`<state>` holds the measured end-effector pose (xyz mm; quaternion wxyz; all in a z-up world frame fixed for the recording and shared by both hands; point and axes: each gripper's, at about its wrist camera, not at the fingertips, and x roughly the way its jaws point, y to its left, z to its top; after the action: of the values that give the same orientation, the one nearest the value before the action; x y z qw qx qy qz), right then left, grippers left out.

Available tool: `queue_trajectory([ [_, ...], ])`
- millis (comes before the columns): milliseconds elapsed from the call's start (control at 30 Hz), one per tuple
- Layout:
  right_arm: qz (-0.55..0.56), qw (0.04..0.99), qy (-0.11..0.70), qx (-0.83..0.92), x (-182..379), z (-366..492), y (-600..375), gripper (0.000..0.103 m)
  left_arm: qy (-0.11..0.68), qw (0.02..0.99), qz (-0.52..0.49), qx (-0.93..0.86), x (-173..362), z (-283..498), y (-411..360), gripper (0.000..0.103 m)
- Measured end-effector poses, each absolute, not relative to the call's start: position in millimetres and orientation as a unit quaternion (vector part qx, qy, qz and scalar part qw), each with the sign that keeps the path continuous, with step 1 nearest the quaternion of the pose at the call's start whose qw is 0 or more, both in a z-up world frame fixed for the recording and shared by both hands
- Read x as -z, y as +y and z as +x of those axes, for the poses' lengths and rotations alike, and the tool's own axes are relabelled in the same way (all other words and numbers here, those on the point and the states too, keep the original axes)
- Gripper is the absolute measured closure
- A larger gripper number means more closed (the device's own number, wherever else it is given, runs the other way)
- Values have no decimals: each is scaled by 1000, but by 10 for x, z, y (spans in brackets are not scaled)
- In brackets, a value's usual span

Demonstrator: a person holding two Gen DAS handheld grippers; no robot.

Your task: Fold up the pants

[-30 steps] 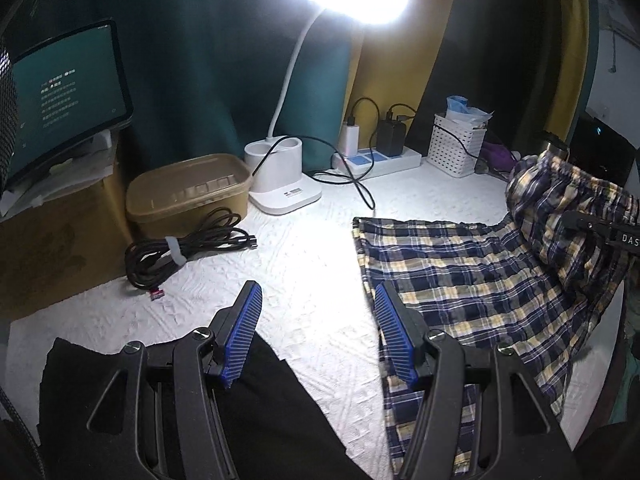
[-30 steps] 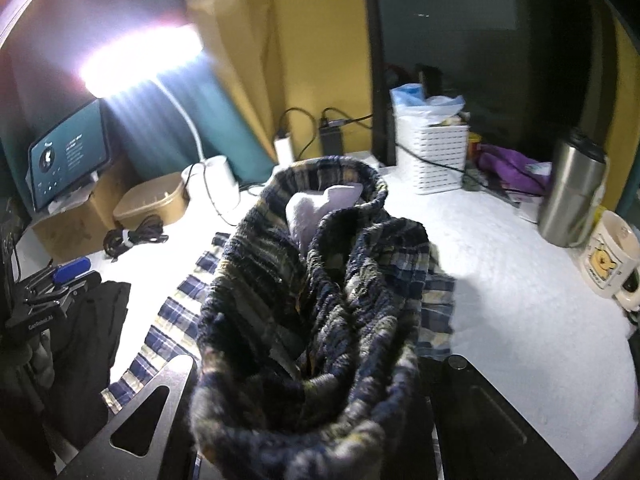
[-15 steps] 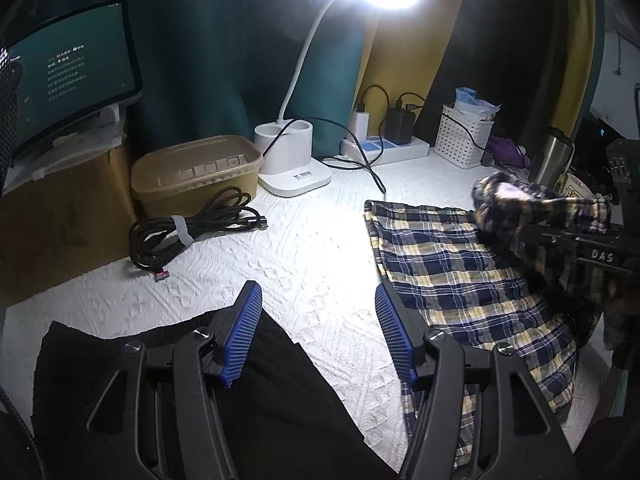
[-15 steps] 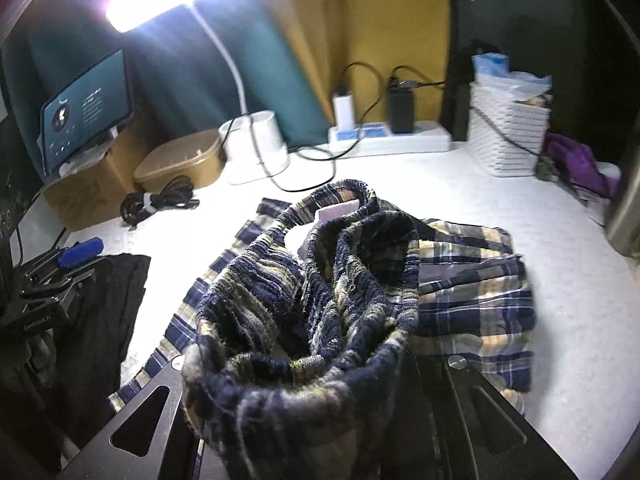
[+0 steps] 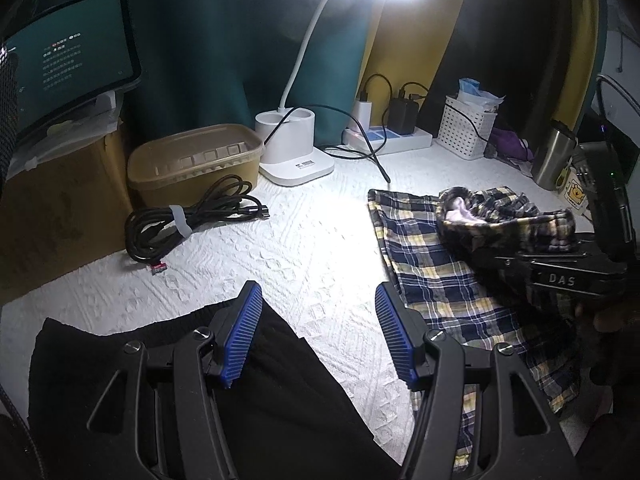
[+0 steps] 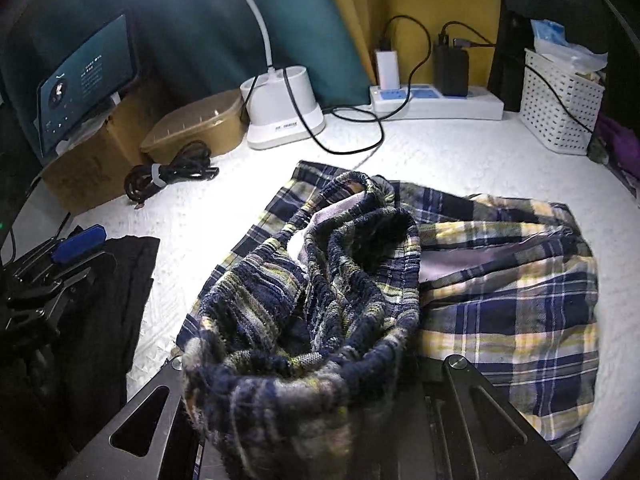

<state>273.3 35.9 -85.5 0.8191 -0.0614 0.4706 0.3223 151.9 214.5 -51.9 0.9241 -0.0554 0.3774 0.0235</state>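
Blue, white and yellow plaid pants (image 5: 432,280) lie on the white textured table cover (image 5: 304,240), right of centre. My right gripper (image 6: 304,380) is shut on their bunched elastic waistband (image 6: 320,280), held low over the flat plaid cloth; the fabric hides the fingertips. In the left wrist view that gripper (image 5: 520,264) comes in from the right with the waistband (image 5: 500,220) draped over it. My left gripper (image 5: 317,292) stands open, nothing between its blue pads, above a black garment (image 5: 280,400) at the front left. The right wrist view shows it at the left edge (image 6: 76,244).
Along the back stand a white lamp base (image 5: 294,148), a tan lidded container (image 5: 192,164), a power strip (image 5: 388,136) with chargers and a white basket (image 5: 468,132). A coiled black cable (image 5: 188,216) lies left. A steel tumbler (image 5: 554,156) and mug (image 5: 576,196) sit far right.
My right gripper has come down and towards the left with the waistband, laying the upper part of the pants over the legs. The left gripper has stayed in place, open.
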Motion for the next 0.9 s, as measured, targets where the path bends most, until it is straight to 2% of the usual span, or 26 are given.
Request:
queue_trajectory([
  [67, -66, 818, 470, -324, 863, 2713, 402, 83, 377, 924, -55, -26, 508, 1508, 2148, 43],
  [100, -68, 817, 470, -326, 865, 2700, 421, 78, 377, 924, -55, -27, 502, 1501, 2153, 43],
  [133, -67, 813, 472, -333, 869, 2686, 443, 63, 376, 924, -55, -29, 494, 1490, 2160, 43],
  [167, -66, 808, 473, -344, 868, 2662, 475, 43, 375, 925, -55, -31, 481, 1471, 2167, 43],
  [200, -66, 806, 471, -352, 864, 2632, 509, 36, 375, 925, -54, -34, 473, 1461, 2171, 43],
  [500, -63, 803, 451, -384, 692, 2458, 529, 31, 369, 926, -47, -62, 359, 1322, 2230, 43],
  [533, -62, 802, 446, -392, 646, 2428, 527, 22, 369, 926, -47, -64, 341, 1315, 2230, 43],
  [567, -63, 801, 441, -400, 605, 2400, 534, 9, 368, 926, -45, -66, 324, 1312, 2229, 43],
  [600, -64, 801, 433, -408, 558, 2362, 545, 5, 366, 927, -44, -67, 303, 1307, 2224, 43],
  [900, -46, 833, 398, -381, 275, 2339, 137, 4, 356, 932, -33, -54, 154, 1320, 1979, 43],
])
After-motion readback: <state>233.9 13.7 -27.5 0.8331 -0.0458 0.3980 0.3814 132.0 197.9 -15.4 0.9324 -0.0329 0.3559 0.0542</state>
